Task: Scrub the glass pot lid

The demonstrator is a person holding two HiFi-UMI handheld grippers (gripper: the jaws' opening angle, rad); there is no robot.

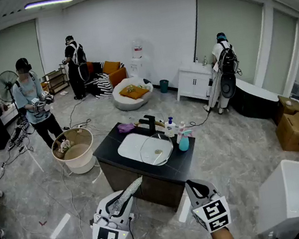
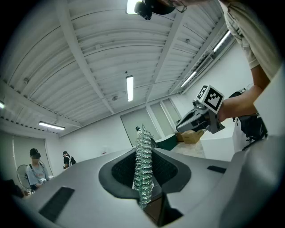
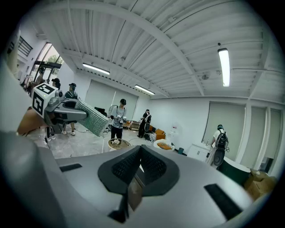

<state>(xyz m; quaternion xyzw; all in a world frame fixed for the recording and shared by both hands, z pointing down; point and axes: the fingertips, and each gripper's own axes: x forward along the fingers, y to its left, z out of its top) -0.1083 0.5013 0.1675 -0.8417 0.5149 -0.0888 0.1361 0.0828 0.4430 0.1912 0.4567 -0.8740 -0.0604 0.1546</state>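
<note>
Nearest, short of the dark counter [image 1: 175, 165], the left gripper [image 1: 118, 204] is clamped on a metal mesh scrubber [image 2: 143, 169], and the right gripper [image 1: 196, 188] is closed on nothing. Farther off, the glass pot lid [image 1: 156, 150] lies over the counter's white sink [image 1: 130, 145].

The glass pot lid [image 1: 156, 150] lies on the sink [image 1: 129, 146] (bottles [image 1: 183, 141] right).

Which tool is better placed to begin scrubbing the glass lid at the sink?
Left. The left tool is shut on the metal scrubber, while the right tool is shut on nothing. Both hang well short of the glass lid at the sink.
</note>
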